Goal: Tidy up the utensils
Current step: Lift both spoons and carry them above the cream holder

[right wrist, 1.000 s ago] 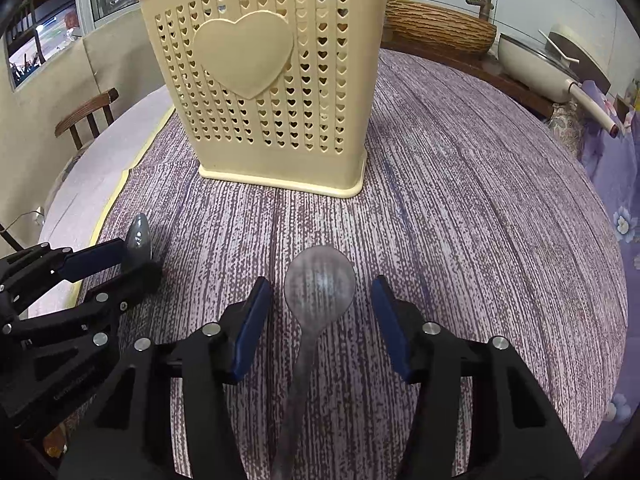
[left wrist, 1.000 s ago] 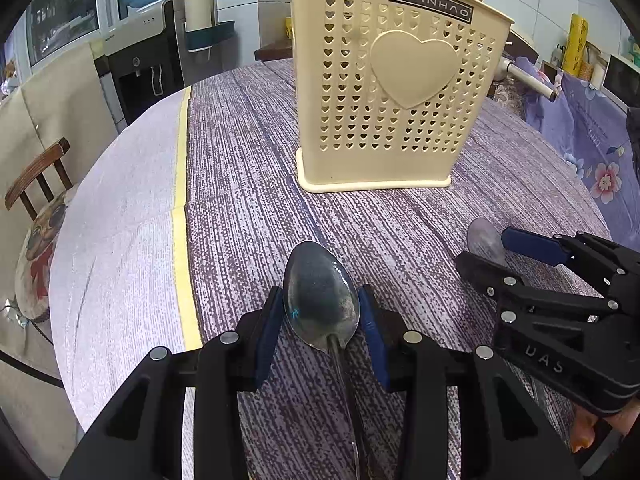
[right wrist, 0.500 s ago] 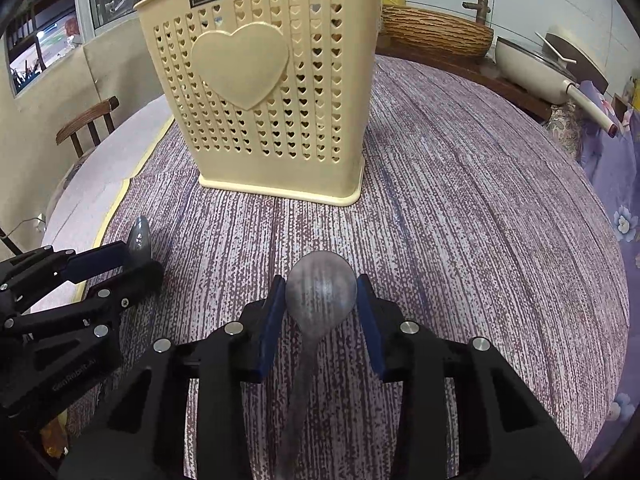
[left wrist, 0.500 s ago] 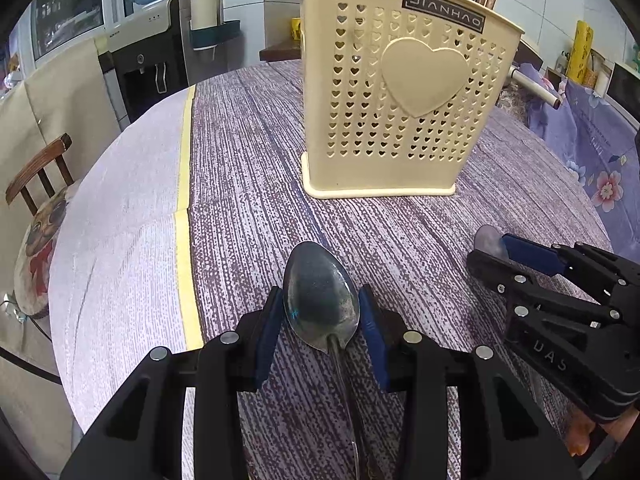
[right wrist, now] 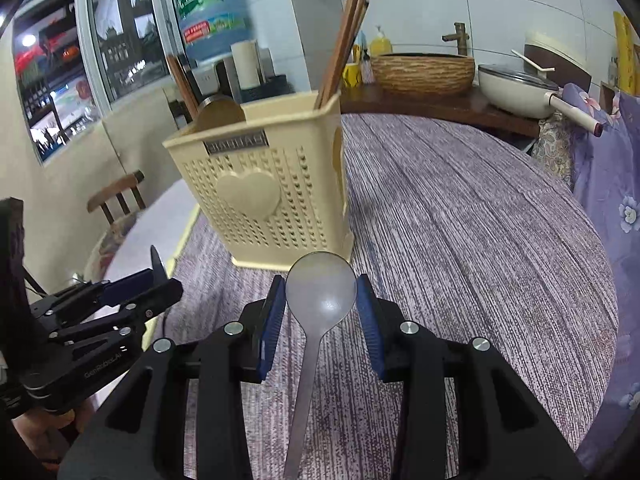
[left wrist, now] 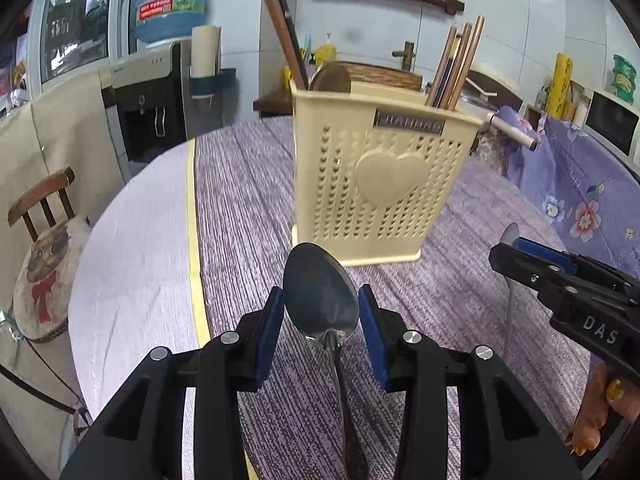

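Observation:
A cream perforated utensil holder (left wrist: 380,184) with a heart on its front stands on the purple tablecloth; it also shows in the right wrist view (right wrist: 264,192). Chopsticks (left wrist: 456,68) and a wooden utensil stick out of it. My left gripper (left wrist: 322,312) is shut on a shiny metal spoon (left wrist: 320,292), held above the table in front of the holder. My right gripper (right wrist: 322,308) is shut on a matte grey spoon (right wrist: 320,292), also lifted, to the right of the left one. Each gripper appears at the edge of the other's view.
The round table (right wrist: 460,208) has a yellow strip (left wrist: 194,240) along its left part. A wooden chair (left wrist: 44,240) stands at the left. A pan (right wrist: 516,88) and a woven basket (right wrist: 424,72) sit on a counter behind. A water dispenser (left wrist: 160,80) stands at the back left.
Both grippers have risen from the table with their spoons and tilted up, so the holder's top and the room behind show. The right gripper closed on its spoon earlier.

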Motion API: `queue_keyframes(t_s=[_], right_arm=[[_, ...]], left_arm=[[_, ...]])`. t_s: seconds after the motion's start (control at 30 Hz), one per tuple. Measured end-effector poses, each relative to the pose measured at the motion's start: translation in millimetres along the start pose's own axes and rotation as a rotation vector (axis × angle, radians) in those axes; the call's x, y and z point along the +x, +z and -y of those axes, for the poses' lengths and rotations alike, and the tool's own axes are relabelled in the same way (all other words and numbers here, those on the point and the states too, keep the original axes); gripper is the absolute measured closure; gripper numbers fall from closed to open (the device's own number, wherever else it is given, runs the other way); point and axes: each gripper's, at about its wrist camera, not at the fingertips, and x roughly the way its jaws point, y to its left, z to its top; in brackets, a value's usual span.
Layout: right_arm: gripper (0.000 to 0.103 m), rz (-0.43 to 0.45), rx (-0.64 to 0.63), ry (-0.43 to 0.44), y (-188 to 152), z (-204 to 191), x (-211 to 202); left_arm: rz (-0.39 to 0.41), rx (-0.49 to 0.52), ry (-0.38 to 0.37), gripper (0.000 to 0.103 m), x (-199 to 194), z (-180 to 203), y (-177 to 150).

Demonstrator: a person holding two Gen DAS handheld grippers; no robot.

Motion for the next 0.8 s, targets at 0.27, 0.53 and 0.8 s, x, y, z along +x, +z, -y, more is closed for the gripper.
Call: queue_keyframes(t_s=[0.27, 0.53, 0.8], right_arm=[[0.066, 0.053, -0.008, 0.005, 7, -2, -24], [0.066, 0.096, -0.043, 0.014, 12, -9, -36], [0.066, 0.112, -0.059, 0.011, 12, -12, -38]], left_arm=[[0.063, 0.002, -0.006, 0.065, -16, 3, 10], [0.103, 0.002, -0.014, 0.066, -23, 5, 16], [0.118, 0.001, -0.020, 0.066, -28, 4, 18]])
